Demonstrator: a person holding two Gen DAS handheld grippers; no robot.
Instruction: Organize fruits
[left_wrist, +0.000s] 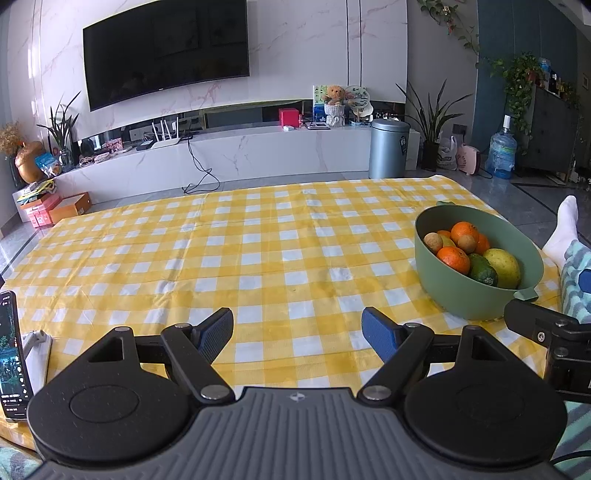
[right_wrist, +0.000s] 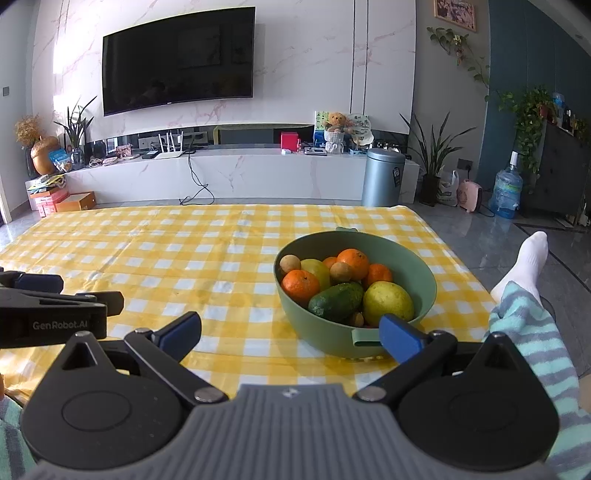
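Both tools are spread and empty above the checked surface (left_wrist: 258, 258), with the fruit piled in the green bowl (right_wrist: 321, 332) just ahead of the right tool (right_wrist: 291, 336) and well right of the left tool (left_wrist: 297, 334), so the right is nearer.

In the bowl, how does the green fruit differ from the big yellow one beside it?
The green fruit is dark, elongated and lies on its side; the yellow fruit is pale, rounder and bulkier. The green fruit sits toward the bowl's middle, the yellow fruit nearer the right wall. Both lie side by side at the near side of the bowl, in front of the oranges, and neither gripper holds them.
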